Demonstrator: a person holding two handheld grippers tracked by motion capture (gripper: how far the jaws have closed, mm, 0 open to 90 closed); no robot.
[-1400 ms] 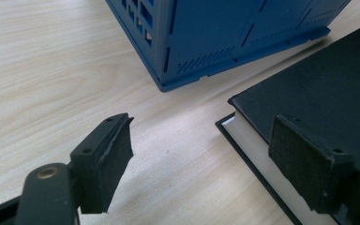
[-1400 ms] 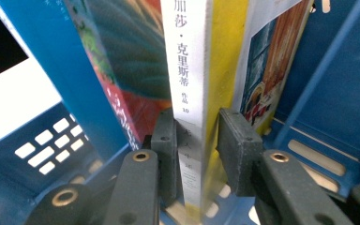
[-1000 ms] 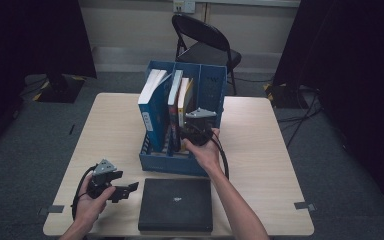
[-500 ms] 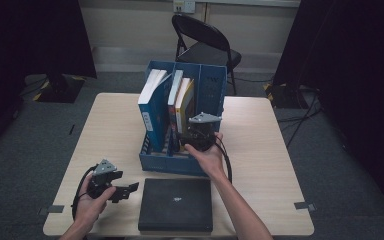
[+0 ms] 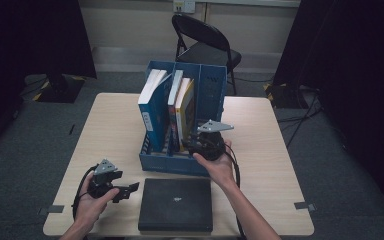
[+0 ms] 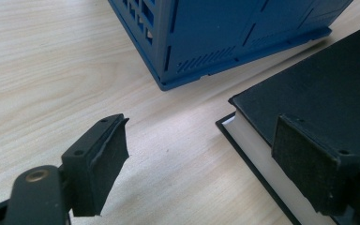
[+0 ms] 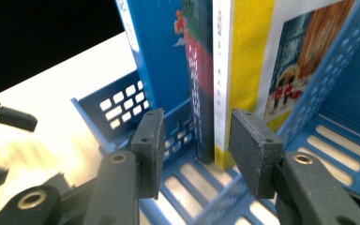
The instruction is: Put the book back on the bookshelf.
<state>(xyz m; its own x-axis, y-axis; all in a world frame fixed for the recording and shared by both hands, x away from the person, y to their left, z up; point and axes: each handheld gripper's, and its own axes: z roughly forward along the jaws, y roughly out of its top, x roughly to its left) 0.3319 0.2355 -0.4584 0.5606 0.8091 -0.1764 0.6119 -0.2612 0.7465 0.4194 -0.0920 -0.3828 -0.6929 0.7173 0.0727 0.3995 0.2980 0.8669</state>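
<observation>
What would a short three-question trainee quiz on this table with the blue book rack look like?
1. True or false: the black book stands upright inside the blue rack.
2. Which compartment of the rack holds no book: A the left one, B the middle one, C the right one?
3. What lies between the pads of the right tongs in the right gripper view?

Key
1. False; it lies flat on the table, in front of the rack.
2. C.
3. Nothing is gripped; they are open, pulled a little back from the spines of the dark book and the yellow book.
</observation>
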